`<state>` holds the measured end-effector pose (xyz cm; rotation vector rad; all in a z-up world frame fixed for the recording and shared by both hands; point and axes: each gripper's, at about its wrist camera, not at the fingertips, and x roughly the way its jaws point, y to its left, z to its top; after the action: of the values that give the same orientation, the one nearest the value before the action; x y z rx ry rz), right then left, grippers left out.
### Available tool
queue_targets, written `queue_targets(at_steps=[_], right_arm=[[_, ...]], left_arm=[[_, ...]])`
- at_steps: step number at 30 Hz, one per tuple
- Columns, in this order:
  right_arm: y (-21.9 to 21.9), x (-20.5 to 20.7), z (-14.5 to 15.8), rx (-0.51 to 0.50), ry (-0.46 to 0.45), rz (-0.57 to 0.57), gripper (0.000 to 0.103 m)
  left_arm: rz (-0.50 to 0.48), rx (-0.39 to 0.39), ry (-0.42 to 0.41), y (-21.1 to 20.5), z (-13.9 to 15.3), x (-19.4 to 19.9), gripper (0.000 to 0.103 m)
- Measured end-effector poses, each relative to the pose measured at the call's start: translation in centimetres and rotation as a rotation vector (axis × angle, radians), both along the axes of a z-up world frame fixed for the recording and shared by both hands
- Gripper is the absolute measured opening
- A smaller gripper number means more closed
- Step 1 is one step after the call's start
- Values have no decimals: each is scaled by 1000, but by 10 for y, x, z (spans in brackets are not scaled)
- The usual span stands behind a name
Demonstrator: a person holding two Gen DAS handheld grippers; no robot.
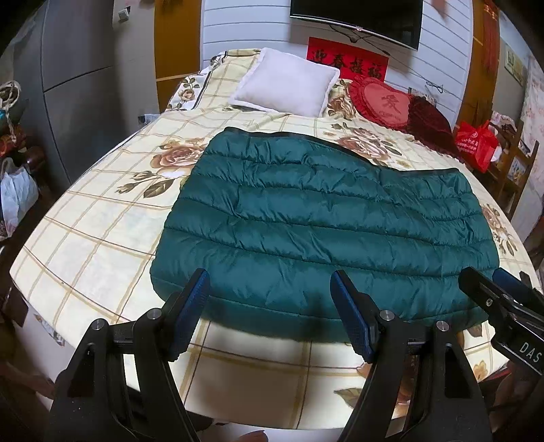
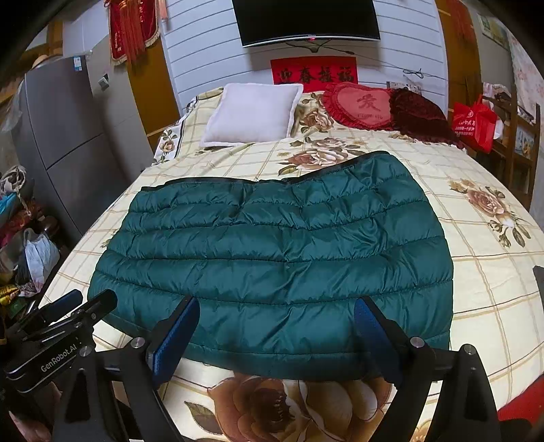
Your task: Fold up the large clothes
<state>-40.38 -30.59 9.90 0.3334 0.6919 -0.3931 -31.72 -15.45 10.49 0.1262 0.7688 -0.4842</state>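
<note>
A dark green quilted down jacket (image 1: 326, 217) lies folded into a broad rectangle on the flowered bed sheet (image 1: 102, 217); the right wrist view shows the jacket (image 2: 282, 251) the same way. My left gripper (image 1: 270, 289) hovers open over the jacket's near edge, nothing between its blue pads (image 1: 190, 302). My right gripper (image 2: 277, 319) is open too, above the near hem, jaws wide and empty. Each gripper shows in the other's view: the right gripper (image 1: 499, 289) at the right edge, the left gripper (image 2: 81, 302) at the lower left.
A white pillow (image 1: 285, 85) and a red heart cushion (image 1: 384, 102) lie at the bed's head, below a wall-mounted TV (image 2: 306, 20). A grey fridge (image 2: 68, 136) and bags stand left of the bed. A red bag (image 1: 476, 142) sits on a wooden chair at the right.
</note>
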Motion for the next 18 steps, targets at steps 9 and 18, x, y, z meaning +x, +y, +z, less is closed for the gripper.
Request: queue_targets(at_steps=[9,18], right_arm=[[1,-1,-2,13,8,4,91],[1,-1,-4,19,13,-1,91]], left_arm=[[-8,7,6,-4,-3,-2,74],[-13,4,15,-5,-5,-2,74]])
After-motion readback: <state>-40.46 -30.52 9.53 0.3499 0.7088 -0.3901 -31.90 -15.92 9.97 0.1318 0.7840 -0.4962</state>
